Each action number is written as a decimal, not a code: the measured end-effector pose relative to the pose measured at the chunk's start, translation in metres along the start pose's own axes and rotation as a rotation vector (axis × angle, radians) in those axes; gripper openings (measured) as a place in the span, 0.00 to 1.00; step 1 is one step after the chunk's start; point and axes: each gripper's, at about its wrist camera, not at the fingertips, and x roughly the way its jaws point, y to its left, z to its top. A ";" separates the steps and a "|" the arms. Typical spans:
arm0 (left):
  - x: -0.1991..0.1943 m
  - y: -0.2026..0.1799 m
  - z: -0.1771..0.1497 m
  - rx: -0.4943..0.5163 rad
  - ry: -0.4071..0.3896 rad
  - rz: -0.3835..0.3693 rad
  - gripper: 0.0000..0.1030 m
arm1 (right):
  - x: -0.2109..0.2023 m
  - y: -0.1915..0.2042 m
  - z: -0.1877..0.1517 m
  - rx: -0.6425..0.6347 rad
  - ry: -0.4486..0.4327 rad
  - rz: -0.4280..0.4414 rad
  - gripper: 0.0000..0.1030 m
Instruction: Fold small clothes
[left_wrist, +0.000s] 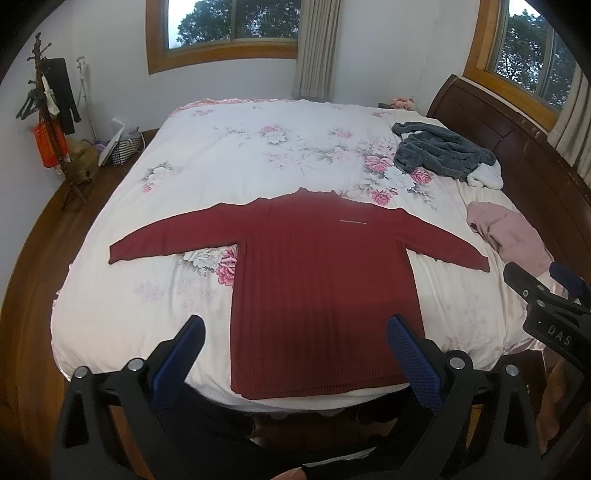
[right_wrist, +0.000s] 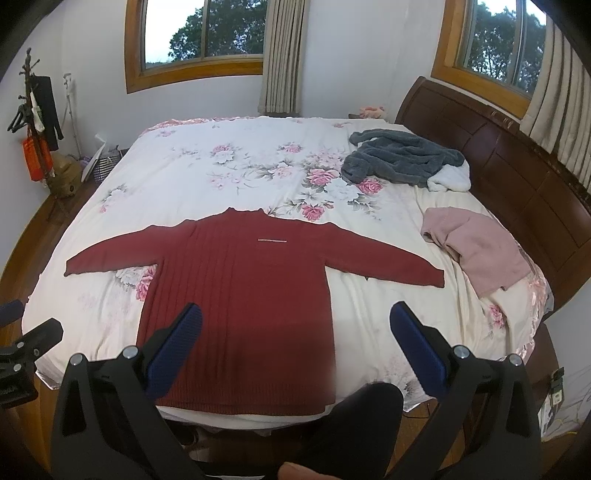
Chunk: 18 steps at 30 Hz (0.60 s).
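The dark red ribbed sweater (left_wrist: 325, 280) lies flat and face up on the near half of the floral duvet (left_wrist: 258, 155), collar toward the far side, hem at the near edge of the bed, both sleeves stretched out sideways. Nothing is folded yet, so the step in hand looks like the first fold: bringing a sleeve across the body.

The left gripper (left_wrist: 295, 354) hovers above the hem with its blue-padded fingers spread wide and nothing between them. The right gripper (right_wrist: 295, 339) hangs over the sweater's lower right side, likewise spread and empty. Neither touches the knit.

To do this well, each gripper should probably travel out to a cuff or shoulder seam and pinch only the sweater's layers, not the duvet beneath, which is soft and would lift with it. Ribbed knit stretches, so lifting just clear of the bed and laying the sleeve over gently should keep the body square.

A grey fleece garment (right_wrist: 402, 158) and a pink garment (right_wrist: 476, 247) lie well apart to the right, near the dark wooden headboard (right_wrist: 517, 155), clear of the working area.
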 end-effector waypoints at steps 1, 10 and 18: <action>0.000 0.000 0.000 -0.001 0.000 0.001 0.96 | 0.000 0.000 0.000 0.000 0.000 0.000 0.98; -0.001 -0.001 -0.001 0.001 0.003 0.003 0.96 | 0.000 0.000 0.000 0.000 0.001 -0.001 0.98; -0.001 -0.001 -0.001 0.000 0.005 0.005 0.96 | 0.002 0.000 0.000 0.001 0.006 0.001 0.98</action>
